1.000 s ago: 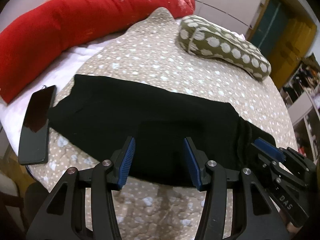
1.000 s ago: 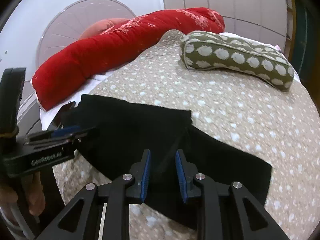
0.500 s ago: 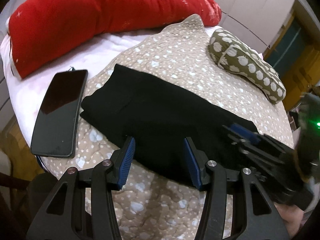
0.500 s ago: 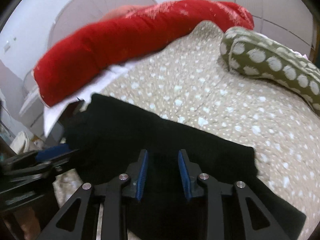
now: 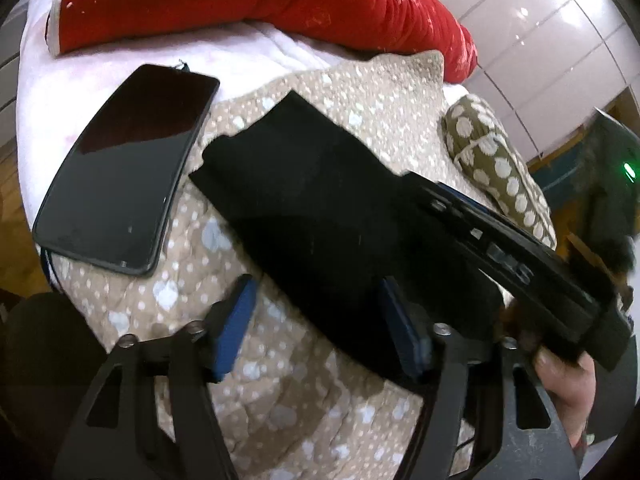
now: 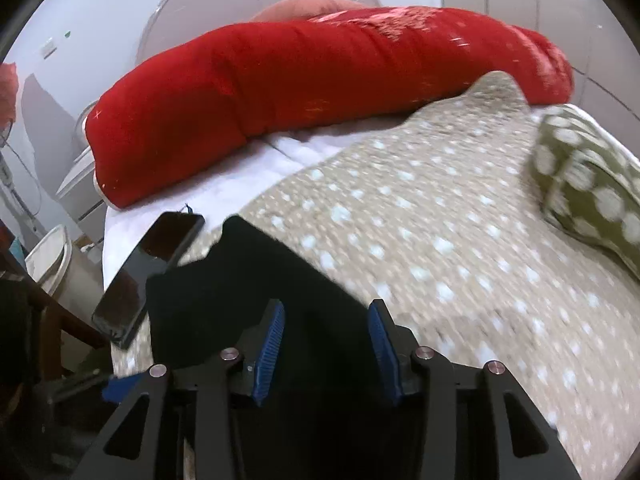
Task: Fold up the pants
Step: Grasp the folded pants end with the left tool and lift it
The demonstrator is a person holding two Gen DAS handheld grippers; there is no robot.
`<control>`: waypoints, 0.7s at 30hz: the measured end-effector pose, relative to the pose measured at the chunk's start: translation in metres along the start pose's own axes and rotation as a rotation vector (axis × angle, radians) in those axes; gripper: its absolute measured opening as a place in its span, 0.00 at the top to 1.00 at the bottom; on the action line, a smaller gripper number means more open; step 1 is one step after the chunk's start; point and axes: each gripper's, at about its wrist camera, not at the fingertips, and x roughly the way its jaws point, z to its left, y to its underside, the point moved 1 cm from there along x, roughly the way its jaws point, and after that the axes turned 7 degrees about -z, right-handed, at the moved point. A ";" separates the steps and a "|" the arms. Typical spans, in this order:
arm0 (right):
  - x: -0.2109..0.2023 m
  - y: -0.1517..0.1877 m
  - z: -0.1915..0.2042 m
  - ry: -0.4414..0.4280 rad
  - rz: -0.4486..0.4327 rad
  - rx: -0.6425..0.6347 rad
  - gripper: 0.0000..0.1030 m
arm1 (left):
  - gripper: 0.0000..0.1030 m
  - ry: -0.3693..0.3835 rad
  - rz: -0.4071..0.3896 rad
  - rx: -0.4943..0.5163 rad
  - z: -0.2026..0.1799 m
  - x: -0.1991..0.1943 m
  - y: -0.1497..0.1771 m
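Observation:
The black pants (image 5: 320,200) lie folded on the beige dotted quilt (image 5: 280,400), one end next to a phone. My left gripper (image 5: 318,322) hovers over their near edge. Its jaws are opening, and the blue pads do not press the cloth. My right gripper (image 6: 326,342) stands low over the pants (image 6: 248,288), its jaws also opening with black cloth under the gap and nothing pinched. In the left wrist view the right gripper (image 5: 436,192) reaches across the pants from the right, held by a hand (image 5: 560,372).
A dark phone (image 5: 124,188) lies on the white sheet (image 5: 56,92) just left of the pants. A long red pillow (image 6: 320,84) runs along the back. A green dotted pillow (image 6: 592,188) sits at the right. The bed's edge drops off at the left.
Both grippers have swung left along the pants toward the phone end. Both pairs of jaws stand wider than before. The right gripper now reaches across the pants in the left wrist view.

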 end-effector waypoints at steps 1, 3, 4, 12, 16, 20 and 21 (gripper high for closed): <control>0.011 -0.007 0.000 -0.035 0.011 0.001 0.57 | 0.28 0.011 0.006 -0.013 0.000 0.004 -0.002; 0.028 -0.015 -0.001 -0.066 0.043 -0.001 0.57 | 0.26 0.019 0.005 -0.025 0.000 0.009 -0.004; 0.038 -0.018 -0.001 -0.071 0.058 -0.010 0.57 | 0.26 0.018 -0.001 -0.023 0.000 0.011 -0.004; 0.082 -0.025 0.018 -0.241 0.111 -0.074 0.65 | 0.16 0.082 -0.029 -0.052 0.000 0.021 -0.011; 0.049 -0.024 0.015 -0.263 0.023 -0.048 0.88 | 0.71 0.069 -0.041 0.012 -0.008 0.015 -0.012; -0.022 -0.024 -0.006 -0.259 -0.147 0.029 0.89 | 0.75 0.109 -0.156 0.156 -0.042 -0.023 -0.006; -0.046 -0.021 -0.015 -0.254 -0.197 0.052 0.89 | 0.75 0.126 -0.179 0.198 -0.052 -0.032 -0.003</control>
